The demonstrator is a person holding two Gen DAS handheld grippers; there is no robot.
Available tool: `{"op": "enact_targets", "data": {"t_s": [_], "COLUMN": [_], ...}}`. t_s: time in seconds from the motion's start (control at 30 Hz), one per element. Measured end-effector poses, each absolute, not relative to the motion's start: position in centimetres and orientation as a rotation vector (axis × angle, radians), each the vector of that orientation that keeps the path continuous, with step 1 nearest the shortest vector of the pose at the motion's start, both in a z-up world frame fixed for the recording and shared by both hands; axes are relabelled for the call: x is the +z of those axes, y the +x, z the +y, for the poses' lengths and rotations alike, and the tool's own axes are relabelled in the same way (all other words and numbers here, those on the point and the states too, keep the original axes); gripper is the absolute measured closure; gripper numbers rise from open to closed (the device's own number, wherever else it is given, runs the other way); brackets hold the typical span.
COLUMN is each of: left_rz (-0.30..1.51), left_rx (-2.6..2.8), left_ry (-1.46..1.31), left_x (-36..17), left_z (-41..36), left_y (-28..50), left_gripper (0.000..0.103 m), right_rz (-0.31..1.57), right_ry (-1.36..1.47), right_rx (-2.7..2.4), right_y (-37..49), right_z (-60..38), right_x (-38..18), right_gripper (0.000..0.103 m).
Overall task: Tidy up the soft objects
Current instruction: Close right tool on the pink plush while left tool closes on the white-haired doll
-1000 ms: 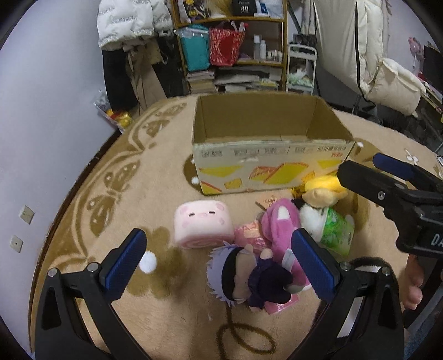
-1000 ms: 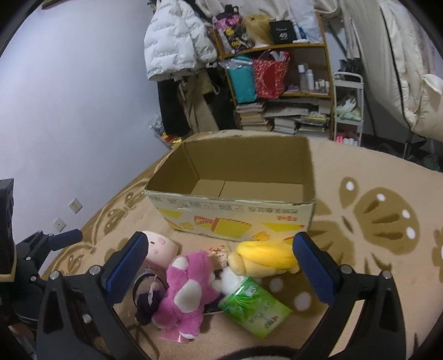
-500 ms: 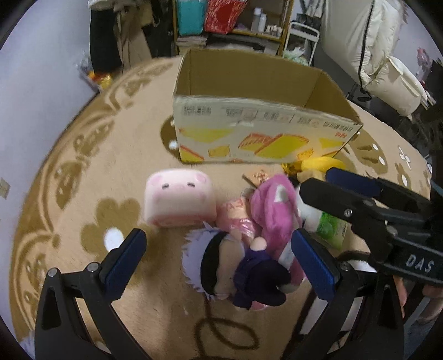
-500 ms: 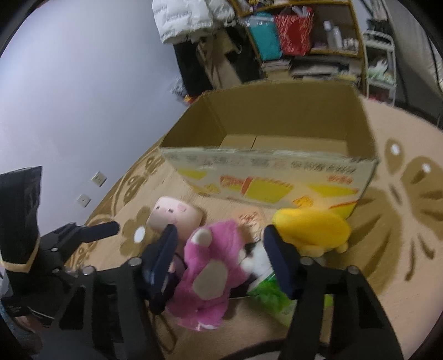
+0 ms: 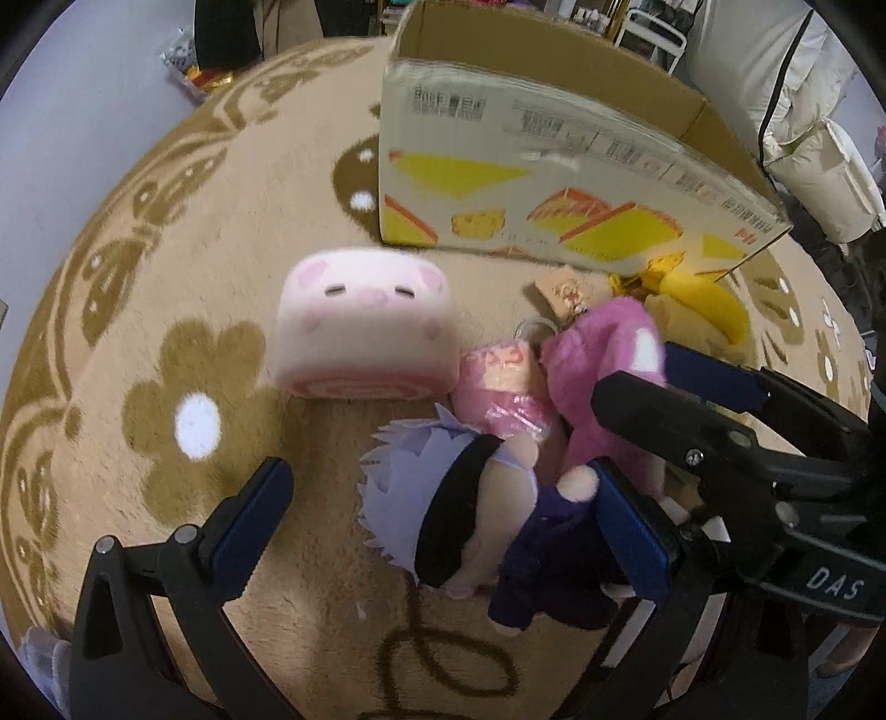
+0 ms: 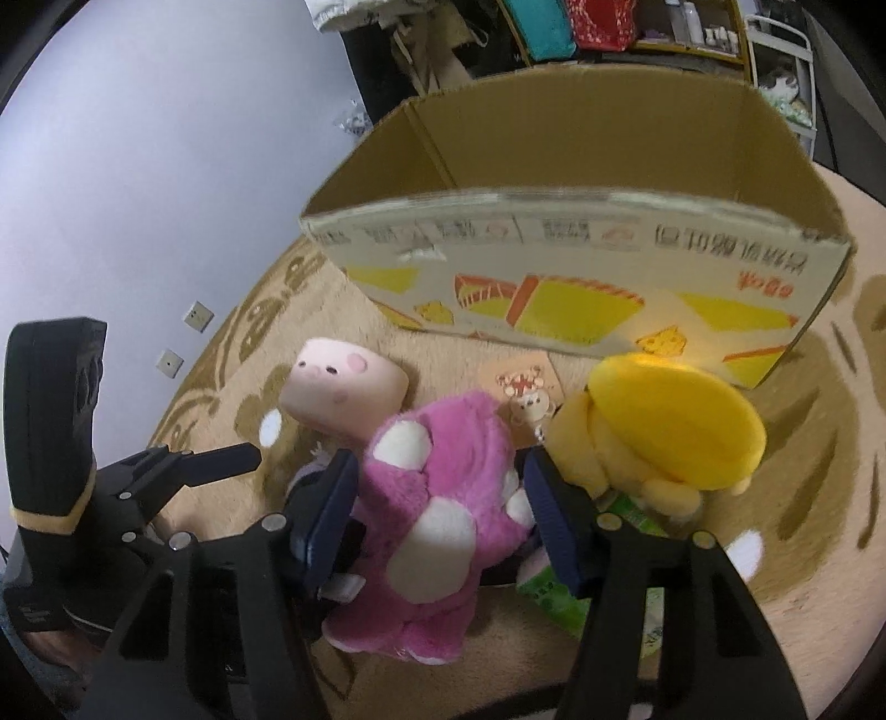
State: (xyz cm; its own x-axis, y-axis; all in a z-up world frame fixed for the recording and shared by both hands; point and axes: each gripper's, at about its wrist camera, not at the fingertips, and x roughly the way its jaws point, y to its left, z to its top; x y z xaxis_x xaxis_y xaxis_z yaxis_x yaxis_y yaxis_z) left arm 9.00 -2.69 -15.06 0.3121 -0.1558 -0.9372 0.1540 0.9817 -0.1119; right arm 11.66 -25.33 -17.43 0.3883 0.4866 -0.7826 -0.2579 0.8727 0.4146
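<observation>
Right gripper (image 6: 437, 493) jaws clamp the pink plush (image 6: 443, 498) near the box (image 6: 554, 277); left gripper (image 5: 437, 531) jaws gape apart.

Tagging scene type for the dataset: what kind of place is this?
Most likely a lived-in room at home, on the floor. A beige flower-patterned rug carries a cardboard box and plush toys such as the pink spotted plush. Behind them, a cluttered shelf and hanging clothes.

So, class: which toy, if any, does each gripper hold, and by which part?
The right gripper is closed around the pink plush, across its body. The left gripper is open around the white-haired doll, holding nothing.
</observation>
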Motion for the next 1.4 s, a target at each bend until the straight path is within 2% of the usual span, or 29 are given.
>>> {"op": "enact_targets", "data": {"t_s": [0.3, 0.43, 0.5, 0.63, 0.73, 1.03, 1.4], "left_rz": [1.325, 1.352, 1.364, 1.331, 1.318, 1.247, 1.084], "left_rx": [-0.199, -0.184, -0.189, -0.204, -0.199, -0.166, -0.140], "left_ry": [-0.036, -0.006, -0.004, -0.007, -0.003, 0.016, 0.043], "left_x": [-17.3, -18.6, -19.0, -18.7, -18.3, -16.3, -13.1], "left_z": [-3.0, -3.7, -4.0, -4.3, -4.4, -4.5, -3.0], "left_y": [9.6, 9.6, 9.6, 9.7, 9.7, 9.5, 6.8], "left_gripper": [0.000, 0.006, 0.011, 0.020, 0.022, 0.027, 0.026], "right_rz": [1.104, 1.089, 1.080, 1.057, 1.026, 0.954, 0.861], "right_ry": [0.216, 0.149, 0.145, 0.169, 0.178, 0.205, 0.208], "right_rx": [0.476, 0.467, 0.455, 0.438, 0.415, 0.370, 0.342], "right_y": [12.2, 11.9, 11.8, 11.2, 10.6, 8.9, 7.0], "right_z": [-24.6, -24.2, -24.1, -24.9, -25.3, -27.2, -28.7], "right_x": [-19.0, -19.1, -19.0, -18.6, -18.0, -16.1, -13.7], "right_gripper": [0.037, 0.047, 0.049, 0.050, 0.050, 0.051, 0.050]}}
